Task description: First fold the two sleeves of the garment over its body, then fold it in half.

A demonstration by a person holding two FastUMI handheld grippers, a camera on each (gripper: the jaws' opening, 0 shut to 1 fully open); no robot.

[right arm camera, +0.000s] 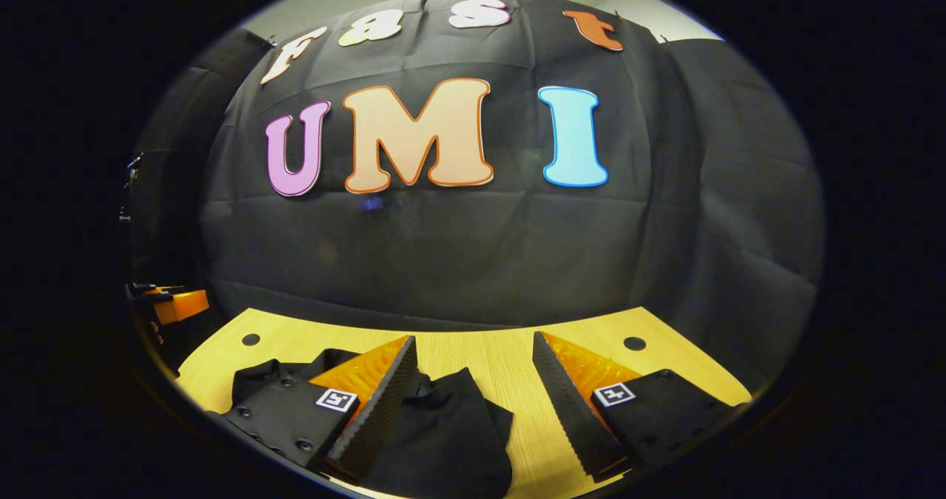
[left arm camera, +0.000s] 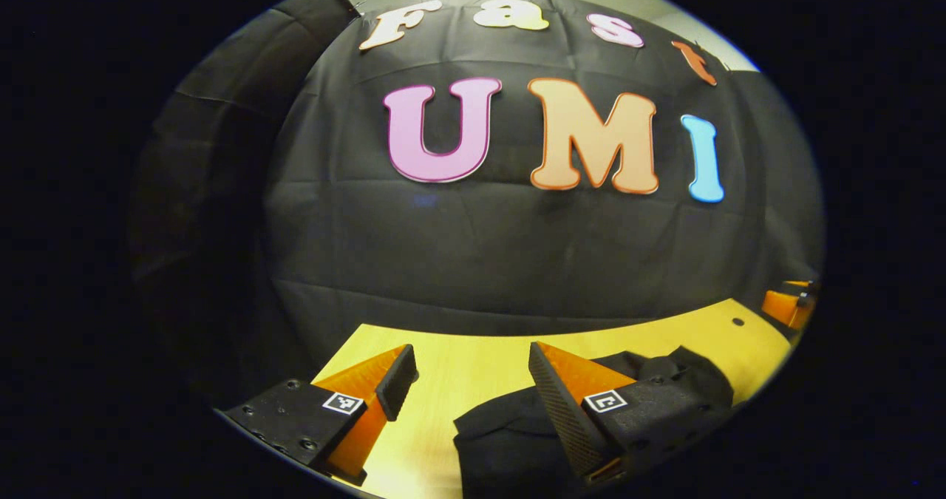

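Lying on the table, the dark garment sits between the two tools: to the right of the left tool, to the left of the right tool. Both tools hover above it, fingers apart, holding nothing, about equally near.

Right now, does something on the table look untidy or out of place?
Yes. The black garment lies bunched and wrinkled on the wooden table, not spread flat. Both tongs, left and right, are open above it.

Left gripper, jaws apart, above garment on table.
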